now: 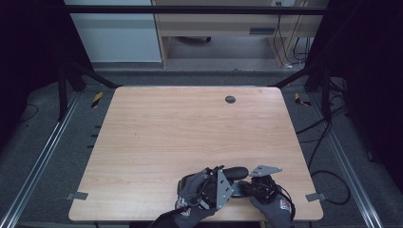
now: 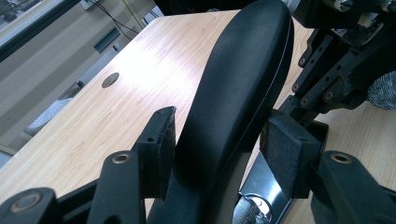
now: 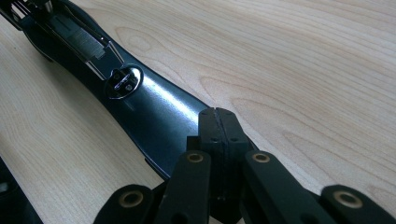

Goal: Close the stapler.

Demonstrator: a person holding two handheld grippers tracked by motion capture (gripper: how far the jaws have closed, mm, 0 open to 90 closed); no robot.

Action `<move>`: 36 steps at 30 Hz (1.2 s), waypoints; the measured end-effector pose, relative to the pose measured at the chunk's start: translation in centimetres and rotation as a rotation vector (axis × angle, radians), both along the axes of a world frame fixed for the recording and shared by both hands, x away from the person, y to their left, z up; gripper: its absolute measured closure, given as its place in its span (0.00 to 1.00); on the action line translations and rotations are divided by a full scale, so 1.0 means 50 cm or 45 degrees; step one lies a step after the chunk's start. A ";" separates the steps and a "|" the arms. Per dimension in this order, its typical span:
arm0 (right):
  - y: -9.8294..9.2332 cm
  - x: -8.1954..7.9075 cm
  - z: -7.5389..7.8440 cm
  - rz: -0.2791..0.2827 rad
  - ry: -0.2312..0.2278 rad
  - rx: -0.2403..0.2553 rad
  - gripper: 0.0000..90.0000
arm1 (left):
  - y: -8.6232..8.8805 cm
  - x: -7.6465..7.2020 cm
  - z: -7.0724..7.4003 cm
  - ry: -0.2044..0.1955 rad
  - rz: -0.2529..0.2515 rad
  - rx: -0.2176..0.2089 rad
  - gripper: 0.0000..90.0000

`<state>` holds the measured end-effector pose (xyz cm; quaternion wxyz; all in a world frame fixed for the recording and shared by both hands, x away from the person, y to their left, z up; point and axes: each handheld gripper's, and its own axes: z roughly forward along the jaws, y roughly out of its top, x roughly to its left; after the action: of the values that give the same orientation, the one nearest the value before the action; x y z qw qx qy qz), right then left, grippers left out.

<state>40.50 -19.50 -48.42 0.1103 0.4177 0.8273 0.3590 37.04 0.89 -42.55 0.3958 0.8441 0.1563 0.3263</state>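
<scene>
- While the left gripper [image 2: 217, 140] has its fingers spread around the stapler's black top arm [image 2: 238, 88], that rounded arm could slip sideways.
- Right gripper [image 3: 218, 128], fingers pressed together over the stapler base [image 3: 140, 100] on the counter [image 1: 190, 123], may skid off.

Light wooden table [image 1: 190, 137] with rounded corners, bearing a dark round grommet [image 1: 230, 99] near its far edge. Grey carpeted floor [image 1: 52, 175] surrounds the table; metal rails [image 1: 40, 159] run along it on both sides of the table. Black frame struts [image 1: 76, 71] stand beyond the table's far corners, with a black crossbar [image 1: 190, 9] overhead. Behind the table stand a pale wooden desk [image 1: 223, 23] and a light panel [image 1: 114, 33]; black cables [image 1: 328, 137] trail right of the table
</scene>
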 end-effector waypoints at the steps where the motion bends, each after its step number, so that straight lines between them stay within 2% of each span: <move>1: 0.000 0.000 0.000 -0.003 0.002 0.001 1.00 | 0.000 0.000 0.000 0.000 0.000 -0.002 0.52; 9: 0.000 0.000 0.000 -0.001 -0.005 0.002 1.00 | 0.001 -0.002 -0.002 -0.002 0.002 -0.016 0.51; 18: -0.004 0.000 -0.001 -0.015 -0.010 -0.002 1.00 | -0.004 -0.002 -0.007 -0.005 0.002 0.004 0.51; 24: -0.010 0.002 -0.004 -0.027 0.004 0.037 1.00 | -0.005 -0.003 -0.009 -0.006 0.002 0.007 0.51; 27: -0.011 0.002 -0.004 -0.028 0.000 0.033 1.00 | -0.007 -0.003 -0.010 -0.009 0.002 0.013 0.51; 36: -0.012 0.002 -0.003 -0.030 0.011 0.039 1.00 | -0.016 -0.002 -0.020 -0.020 -0.005 0.051 0.51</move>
<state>40.59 -20.09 -48.56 0.1046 0.4307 0.8171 0.3686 36.91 0.08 -43.55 0.3808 0.8494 0.1449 0.3353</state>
